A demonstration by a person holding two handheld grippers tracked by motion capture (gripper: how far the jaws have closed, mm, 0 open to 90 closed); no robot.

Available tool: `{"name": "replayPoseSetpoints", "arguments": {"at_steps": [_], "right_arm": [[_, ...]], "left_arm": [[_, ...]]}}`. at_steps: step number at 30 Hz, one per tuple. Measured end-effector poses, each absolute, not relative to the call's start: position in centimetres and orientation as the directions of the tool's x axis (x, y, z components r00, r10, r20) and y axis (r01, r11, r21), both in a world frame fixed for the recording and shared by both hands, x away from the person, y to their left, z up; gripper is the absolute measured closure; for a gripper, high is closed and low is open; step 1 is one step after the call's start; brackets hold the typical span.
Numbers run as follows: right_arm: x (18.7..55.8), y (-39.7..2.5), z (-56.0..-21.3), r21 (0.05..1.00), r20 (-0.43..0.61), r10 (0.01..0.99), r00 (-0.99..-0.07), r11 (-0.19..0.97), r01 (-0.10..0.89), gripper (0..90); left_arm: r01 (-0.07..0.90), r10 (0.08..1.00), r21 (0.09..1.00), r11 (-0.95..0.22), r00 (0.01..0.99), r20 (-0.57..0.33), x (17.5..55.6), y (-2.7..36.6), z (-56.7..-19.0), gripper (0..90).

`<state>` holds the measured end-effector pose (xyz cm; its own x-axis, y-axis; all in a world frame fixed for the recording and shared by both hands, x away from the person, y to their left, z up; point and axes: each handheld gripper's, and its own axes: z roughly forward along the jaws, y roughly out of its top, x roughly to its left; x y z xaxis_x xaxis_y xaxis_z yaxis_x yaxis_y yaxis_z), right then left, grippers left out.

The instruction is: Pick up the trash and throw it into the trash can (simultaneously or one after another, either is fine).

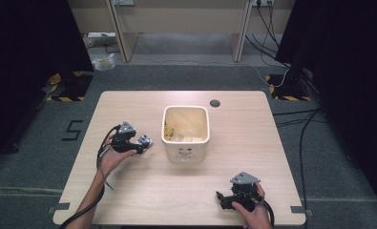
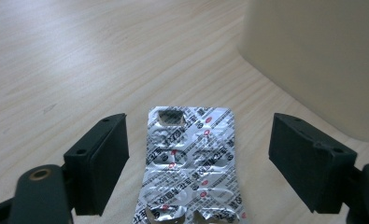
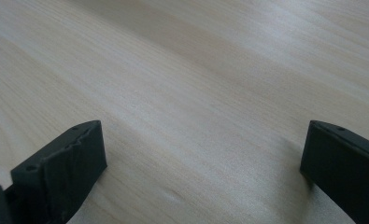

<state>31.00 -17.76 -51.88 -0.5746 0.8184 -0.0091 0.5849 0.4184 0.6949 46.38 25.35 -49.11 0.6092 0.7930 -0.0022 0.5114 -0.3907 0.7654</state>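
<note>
A light wooden table (image 1: 143,191) is seen over grey floor. A silver blister pack (image 2: 190,163) lies flat on it between the wide-open jaws of the left hand-held gripper (image 2: 196,158), untouched, just beside a cream bin (image 1: 185,133). The right hand-held gripper (image 3: 205,163) is held wide open, empty, over bare wood.
</note>
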Motion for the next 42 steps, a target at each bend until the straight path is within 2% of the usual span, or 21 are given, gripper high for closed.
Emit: {"name": "replayPoseSetpoints", "arguments": {"at_steps": [17,24,42], "right_arm": [[31.0,-17.8,-51.9,0.695,-0.009,0.819,-0.574,0.418,0.585,0.3],[31.0,-17.8,-51.9,0.695,-0.009,0.819,-0.574,0.418,0.585,0.3],[31.0,-17.8,-51.9,0.695,-0.009,0.818,-0.575,0.418,0.585,0.3]], "left_arm": [[0.57,0.806,0.707,-0.418,0.592,0.0,46.9,25.1,-51.5,21.1],[0.57,0.801,0.714,-0.406,0.599,-0.023,46.8,25.2,-51.5,33.5],[0.57,0.804,0.72,-0.395,0.594,-0.029,46.4,25.4,-50.2,33.8]]}}
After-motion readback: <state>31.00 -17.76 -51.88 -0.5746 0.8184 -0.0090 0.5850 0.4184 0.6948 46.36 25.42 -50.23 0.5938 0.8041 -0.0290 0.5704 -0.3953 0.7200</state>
